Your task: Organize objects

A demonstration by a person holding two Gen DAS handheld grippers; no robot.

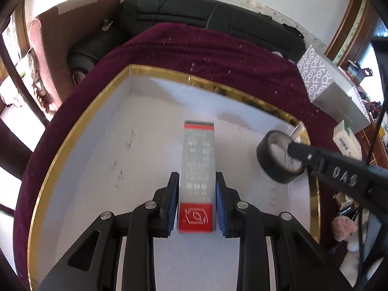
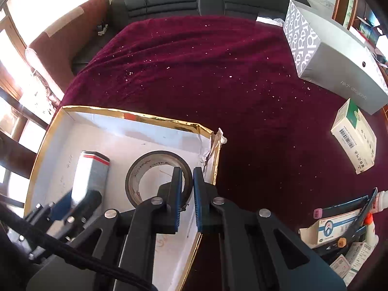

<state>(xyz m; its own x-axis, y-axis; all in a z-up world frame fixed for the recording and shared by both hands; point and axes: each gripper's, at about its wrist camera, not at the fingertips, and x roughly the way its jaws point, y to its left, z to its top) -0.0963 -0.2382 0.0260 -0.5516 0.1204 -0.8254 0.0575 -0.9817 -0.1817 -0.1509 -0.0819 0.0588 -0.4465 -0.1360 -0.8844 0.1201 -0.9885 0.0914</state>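
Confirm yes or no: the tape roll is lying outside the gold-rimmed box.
No. The tape roll sits inside the box, gripped by the right gripper.

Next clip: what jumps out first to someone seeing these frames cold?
The gold-rimmed white box on the maroon cloth dominates. Over it the left claw grips a grey carton with red ends, while the right claw pinches the wall of a black tape roll near the box's torn corner.
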